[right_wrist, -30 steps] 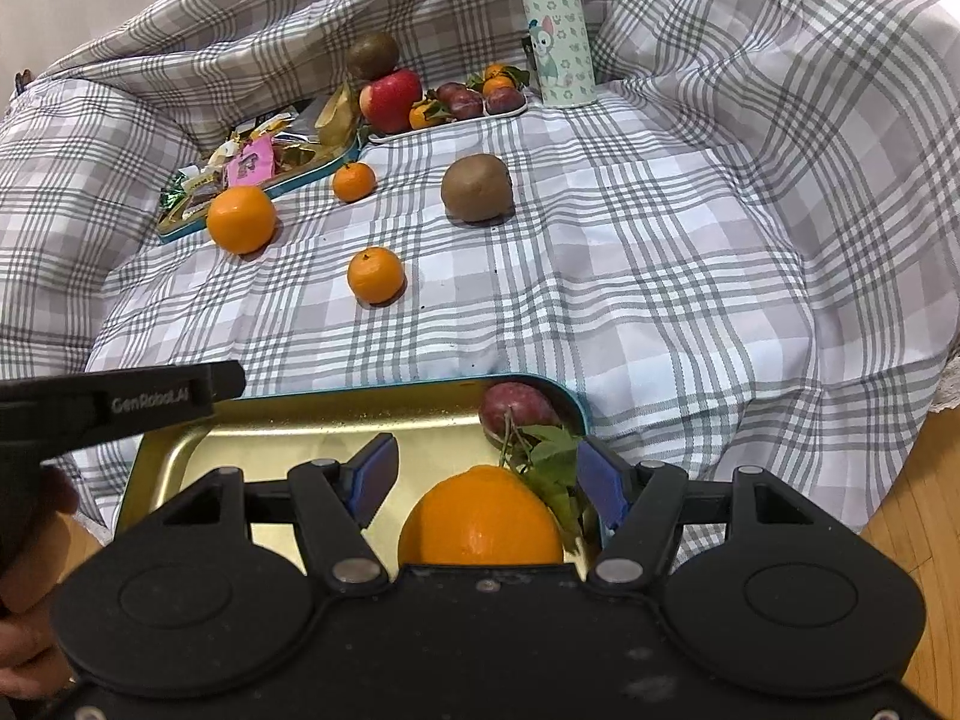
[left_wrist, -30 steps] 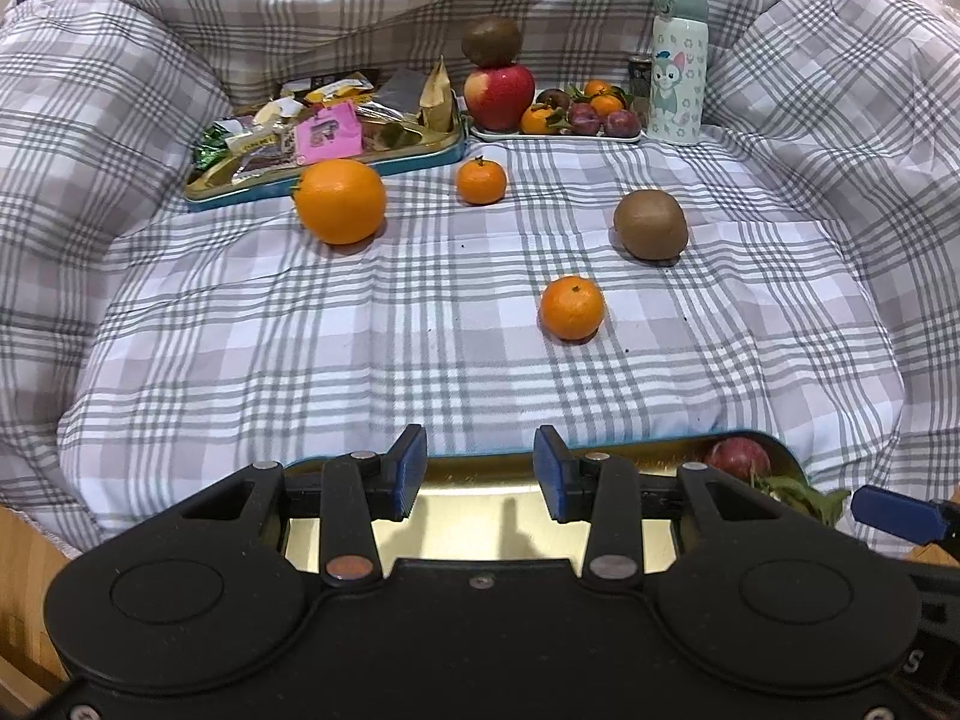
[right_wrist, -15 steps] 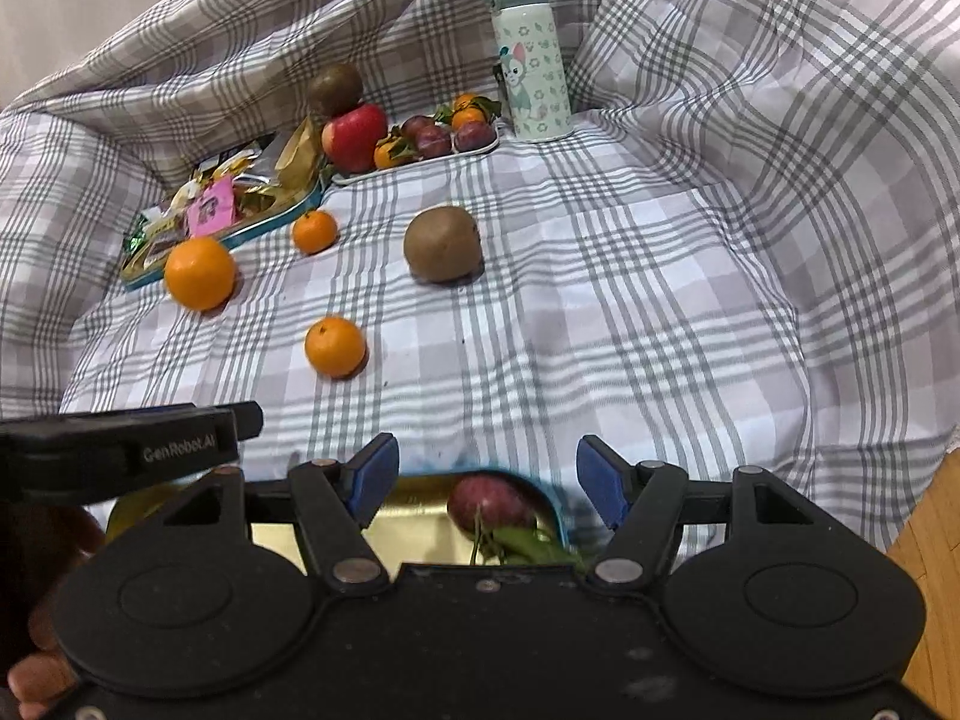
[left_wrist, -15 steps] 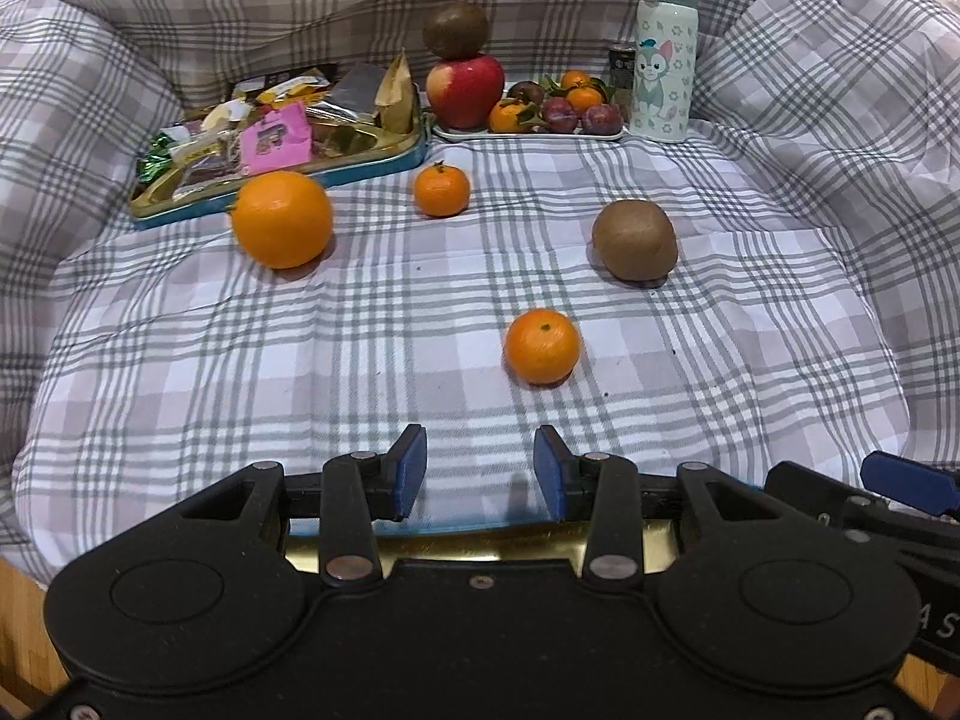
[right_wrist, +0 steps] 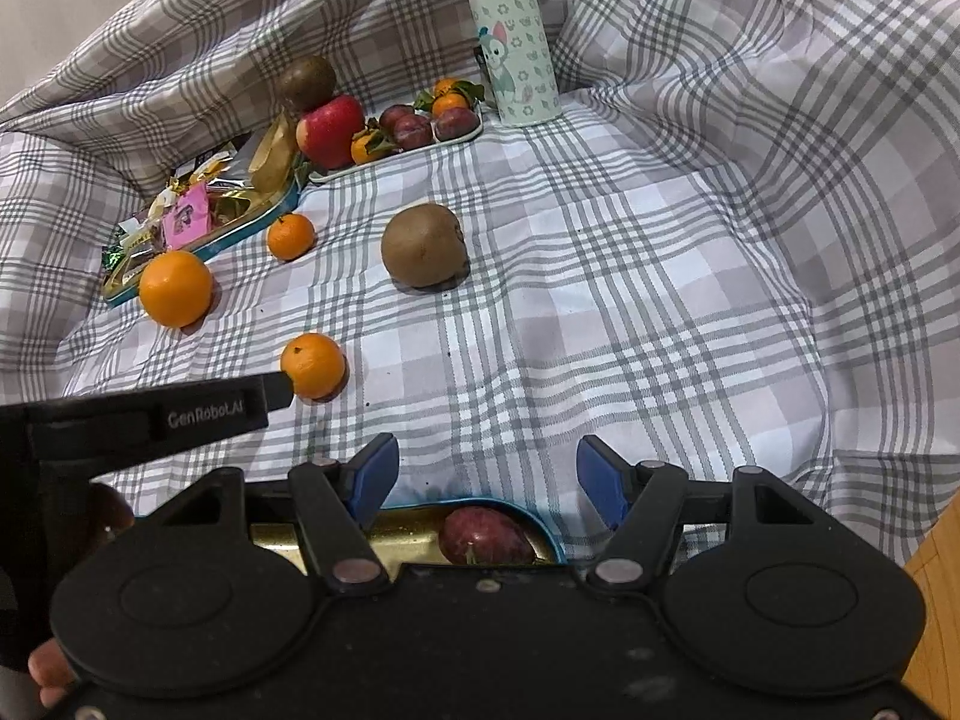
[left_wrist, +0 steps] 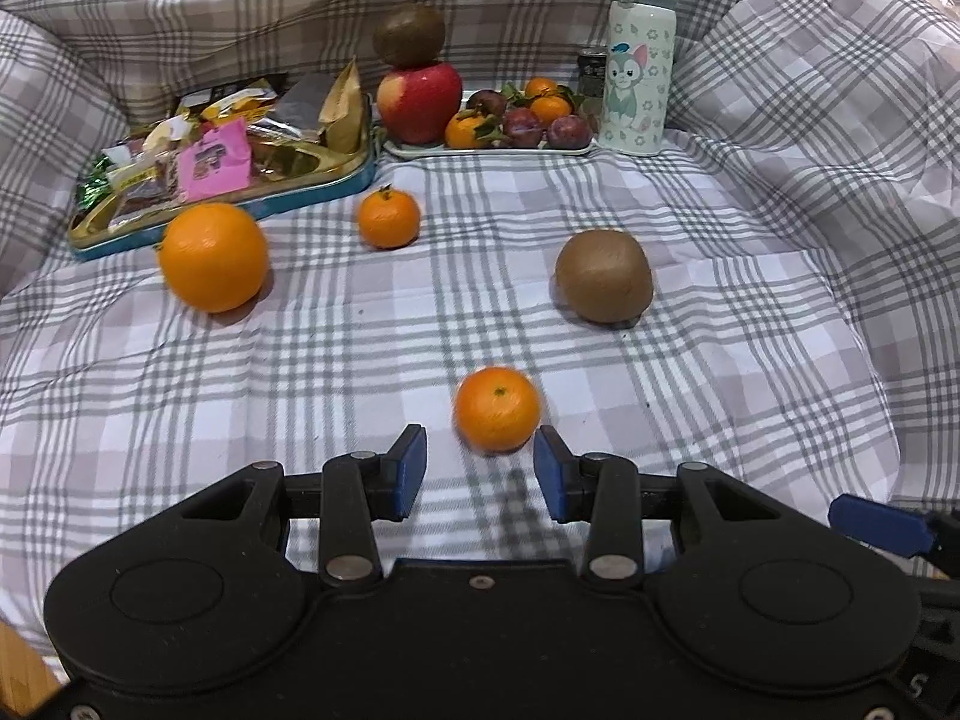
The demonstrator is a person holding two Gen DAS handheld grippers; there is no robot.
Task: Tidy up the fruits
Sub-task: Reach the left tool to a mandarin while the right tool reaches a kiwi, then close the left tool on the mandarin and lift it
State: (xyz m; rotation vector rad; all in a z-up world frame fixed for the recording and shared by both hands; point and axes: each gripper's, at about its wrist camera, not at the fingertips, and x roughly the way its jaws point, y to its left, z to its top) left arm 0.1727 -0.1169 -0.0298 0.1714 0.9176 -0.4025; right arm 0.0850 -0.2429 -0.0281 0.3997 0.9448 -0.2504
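A small mandarin (left_wrist: pixel 497 408) lies on the checked cloth just ahead of my open left gripper (left_wrist: pixel 480 474), slightly right of the gap; it also shows in the right wrist view (right_wrist: pixel 312 365). A kiwi (left_wrist: pixel 603 276) (right_wrist: pixel 425 245), a large orange (left_wrist: pixel 212 256) (right_wrist: pixel 175 287) and a second mandarin (left_wrist: pixel 388 218) (right_wrist: pixel 290 236) lie farther back. My right gripper (right_wrist: pixel 487 482) is open and empty above the gold tray (right_wrist: pixel 396 531), which holds a red plum (right_wrist: pixel 485 535).
A white plate (left_wrist: pixel 489 149) at the back holds an apple (left_wrist: pixel 419 99) topped by a kiwi, plums and mandarins. A snack tin (left_wrist: pixel 312 162) sits back left. A bottle (left_wrist: pixel 636 60) stands back right. Cloth rises on all sides.
Both grippers moved forward off the gold tray. The left gripper closed in on the near mandarin. The orange between the right gripper's fingers one second ago is out of sight.
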